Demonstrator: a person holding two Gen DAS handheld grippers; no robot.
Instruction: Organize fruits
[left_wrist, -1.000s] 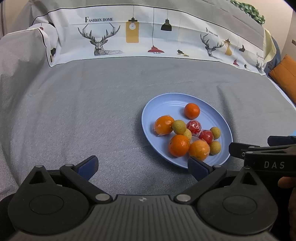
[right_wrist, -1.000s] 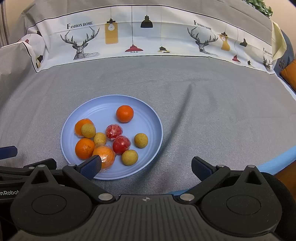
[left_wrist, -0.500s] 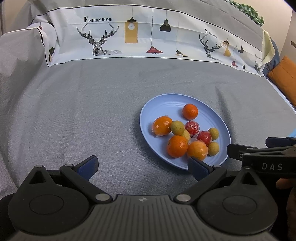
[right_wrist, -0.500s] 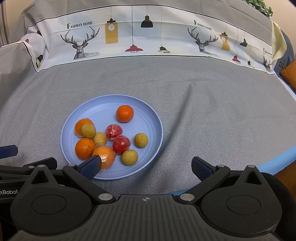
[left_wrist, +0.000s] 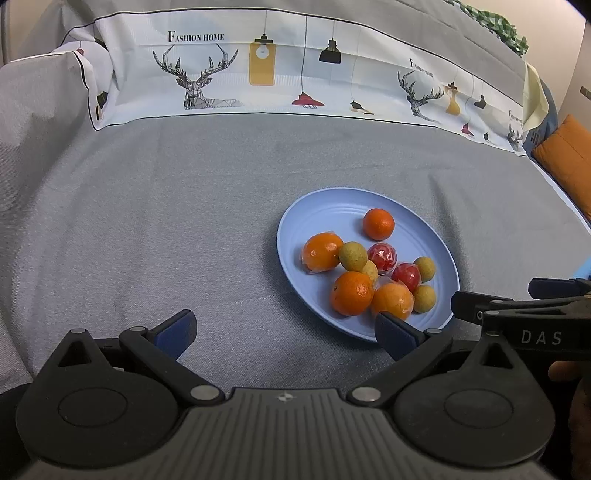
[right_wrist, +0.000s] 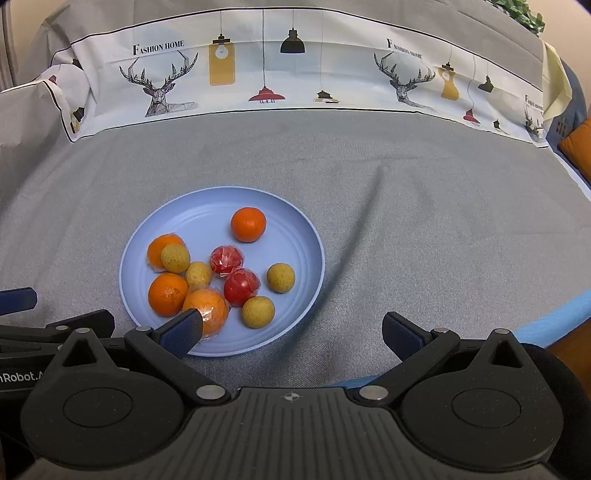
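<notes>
Saw a grey cloth spread over the whole surface, with a printed white band along the far edge. Found a blue plate on it, left of centre in the right wrist view and near both tools.

Found the left gripper and the right gripper side by side at the plate's near rim, each spread wide and holding nothing.

Counted all the fruit on the plate, none on the cloth: four oranges, one alone at the far side and two in clear film; two red fruits in film; four small yellow-green fruits, kinds mingled and mostly touching. Could not tell whether gathered so or awaiting sorting.

Judged the oranges light and firm, fit for a squeeze across the middle; the filmed ones probably slippery; the small ones prone to rolling.
</notes>
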